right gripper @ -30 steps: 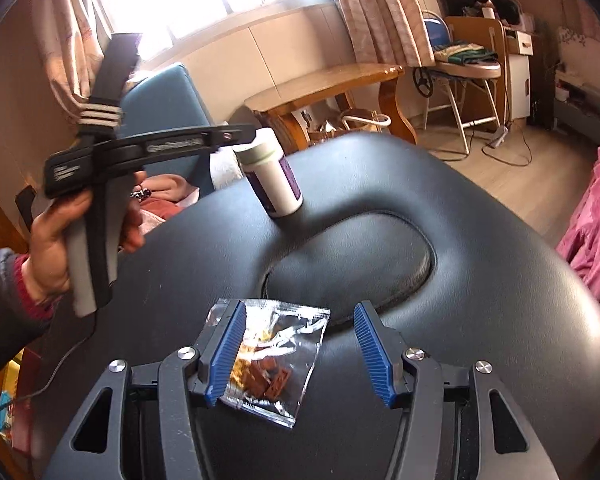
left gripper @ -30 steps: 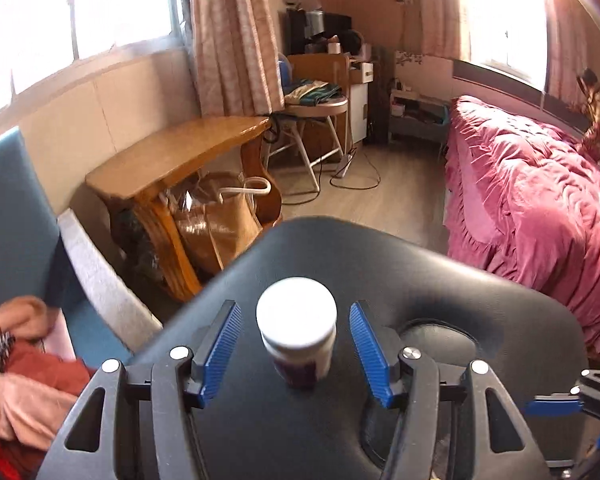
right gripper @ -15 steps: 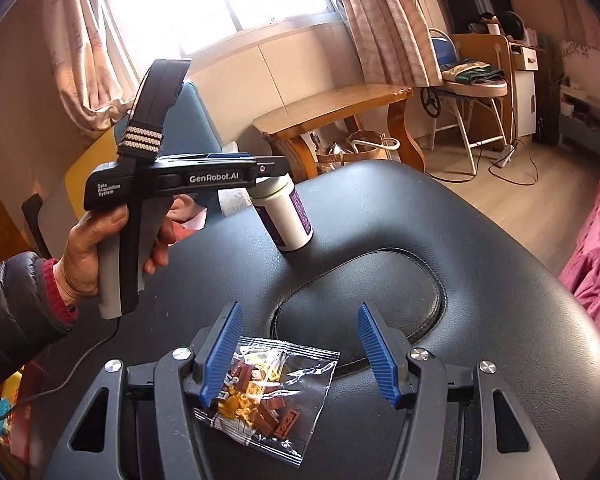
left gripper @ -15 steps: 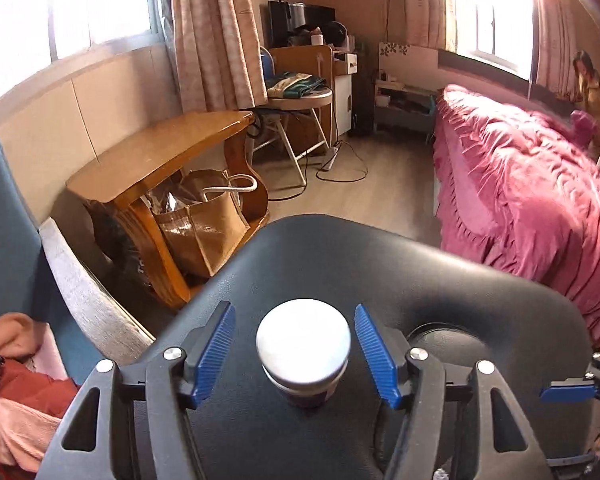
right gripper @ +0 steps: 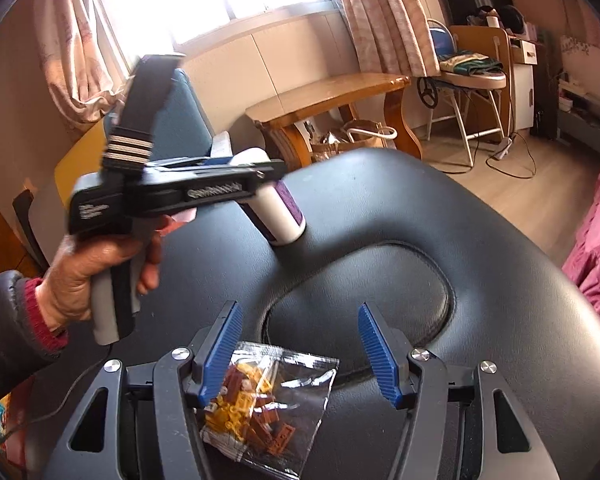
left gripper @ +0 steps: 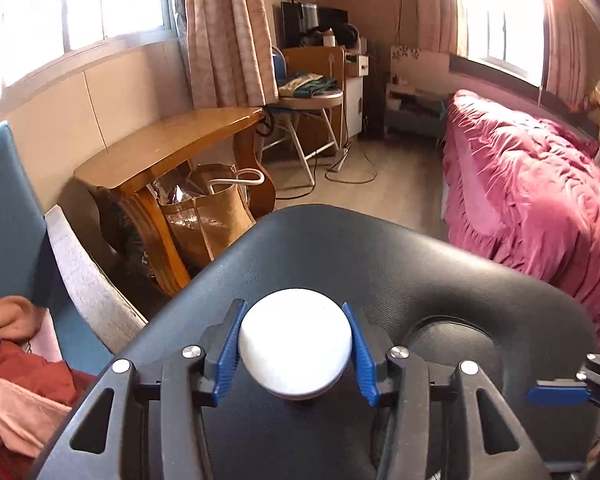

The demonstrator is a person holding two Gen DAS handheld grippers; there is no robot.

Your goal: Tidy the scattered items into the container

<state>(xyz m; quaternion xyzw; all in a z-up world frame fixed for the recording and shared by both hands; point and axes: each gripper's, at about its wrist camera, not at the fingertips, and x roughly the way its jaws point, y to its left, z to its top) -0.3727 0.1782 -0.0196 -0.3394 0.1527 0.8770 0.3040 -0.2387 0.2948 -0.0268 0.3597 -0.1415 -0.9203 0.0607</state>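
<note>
A bottle point(left gripper: 294, 350) with a white cap and a purple label stands on the black padded surface point(left gripper: 380, 248). My left gripper point(left gripper: 293, 306) comes at it from above. Its jaws are closing and the blue pads point(left gripper: 228, 344) touch the cap on both sides. The right wrist view shows the same bottle point(right gripper: 284, 216) leaning under the left gripper point(right gripper: 274, 170), which a hand holds. My right gripper point(right gripper: 298, 308) stands open over a clear bag point(right gripper: 268, 400) of small brown and yellow pieces. The bag lies flat between the fingers, close to the left one. No container is in view.
The padded surface has an oval recess point(right gripper: 380, 280) just past the bag. Beyond its far edge stand a wooden bench point(left gripper: 172, 152) with a brown bag point(left gripper: 212, 216) under it and a folding chair point(left gripper: 312, 100). A pink bed point(left gripper: 540, 200) lies right, a blue seat point(left gripper: 8, 208) with clothes left.
The left jaws have closed in from wide apart onto the bottle's cap, and that gripper has come nearer over the bottle. The right gripper has edged forward over the bag, still open.
</note>
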